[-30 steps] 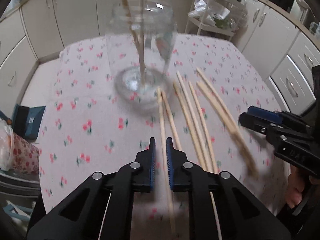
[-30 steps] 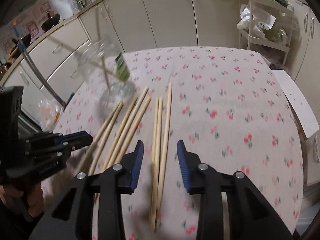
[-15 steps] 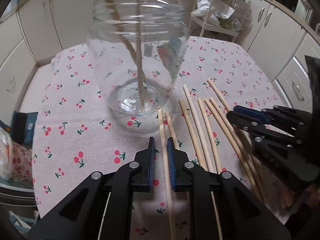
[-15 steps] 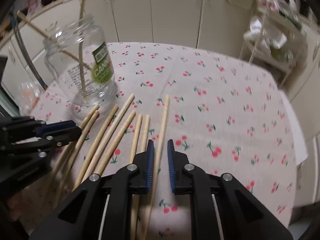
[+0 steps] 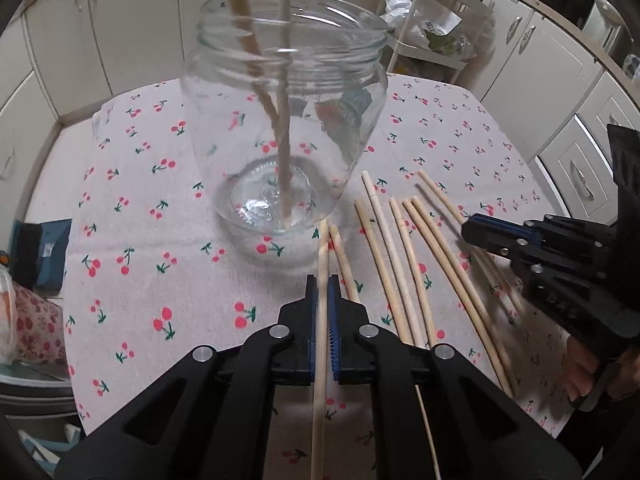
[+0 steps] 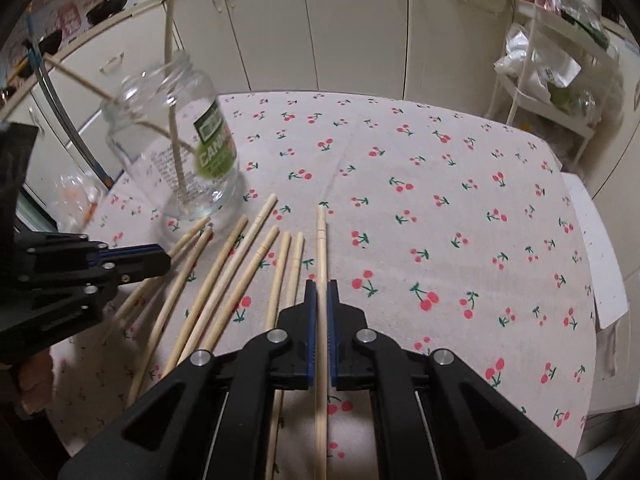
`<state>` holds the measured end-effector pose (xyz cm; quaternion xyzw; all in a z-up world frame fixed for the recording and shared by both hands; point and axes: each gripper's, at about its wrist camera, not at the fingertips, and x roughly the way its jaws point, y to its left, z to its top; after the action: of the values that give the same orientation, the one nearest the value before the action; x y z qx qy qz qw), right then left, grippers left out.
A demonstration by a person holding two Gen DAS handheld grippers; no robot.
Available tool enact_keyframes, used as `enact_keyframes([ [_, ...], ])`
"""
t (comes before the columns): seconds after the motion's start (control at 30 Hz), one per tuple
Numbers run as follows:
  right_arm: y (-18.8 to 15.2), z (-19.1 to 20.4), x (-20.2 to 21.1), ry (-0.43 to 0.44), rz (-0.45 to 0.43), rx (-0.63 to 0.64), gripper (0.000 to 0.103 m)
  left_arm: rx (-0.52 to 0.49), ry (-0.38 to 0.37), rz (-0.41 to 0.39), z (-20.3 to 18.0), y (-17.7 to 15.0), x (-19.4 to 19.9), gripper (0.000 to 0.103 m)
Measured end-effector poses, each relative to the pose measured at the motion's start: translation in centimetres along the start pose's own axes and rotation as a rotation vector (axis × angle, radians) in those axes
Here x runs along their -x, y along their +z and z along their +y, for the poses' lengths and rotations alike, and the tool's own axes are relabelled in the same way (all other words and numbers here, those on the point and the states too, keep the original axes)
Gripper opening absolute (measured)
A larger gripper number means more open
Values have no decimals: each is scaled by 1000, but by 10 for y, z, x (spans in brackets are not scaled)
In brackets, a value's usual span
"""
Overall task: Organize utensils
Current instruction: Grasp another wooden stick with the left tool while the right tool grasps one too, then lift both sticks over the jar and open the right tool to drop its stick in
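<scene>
A clear glass jar stands on the cherry-print tablecloth and holds two wooden chopsticks. It also shows in the right wrist view, with a green label. My left gripper is shut on one chopstick just in front of the jar. My right gripper is shut on another chopstick, the rightmost of the row. Several loose chopsticks lie fanned on the cloth between the two grippers, also visible in the right wrist view.
White cabinets ring the table. A wire rack with bags stands at the far right. A dark blue box and a floral bag sit beyond the table's left edge.
My right gripper has closed on the rightmost chopstick. My left gripper, holding its chopstick throughout, has moved closer to the jar.
</scene>
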<state>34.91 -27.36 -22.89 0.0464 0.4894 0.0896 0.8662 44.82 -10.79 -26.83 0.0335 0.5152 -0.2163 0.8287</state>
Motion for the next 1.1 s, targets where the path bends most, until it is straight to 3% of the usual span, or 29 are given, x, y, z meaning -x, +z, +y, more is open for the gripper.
enact_keyframes([
  [0.1,-2,-11,13,57,-29,-63,6,-12,-5,-21,-3,0,8,5],
  [0.2,-5,-17,36,143,-120,-149,6,-24,-13,-62,-8,-4,25,5],
  [0.33,-1,-18,59,217,-253,-220,6,-10,-45,-177,-9,-9,65,5],
  [0.5,2,-13,78,272,-365,-279,6,49,-118,-403,2,1,127,5],
  [0.63,6,-10,79,272,-367,-272,6,96,-138,-496,11,16,153,5],
  [0.7,4,-3,71,203,-320,-230,6,104,-152,-506,14,15,160,5],
  [0.83,-4,-9,58,236,-279,-264,6,102,-156,-505,16,5,163,5],
  [1.0,3,-8,67,277,-325,-273,6,149,-232,-593,26,18,169,5],
  [1.1,10,-4,80,296,-397,-264,6,166,-251,-648,29,31,176,5],
])
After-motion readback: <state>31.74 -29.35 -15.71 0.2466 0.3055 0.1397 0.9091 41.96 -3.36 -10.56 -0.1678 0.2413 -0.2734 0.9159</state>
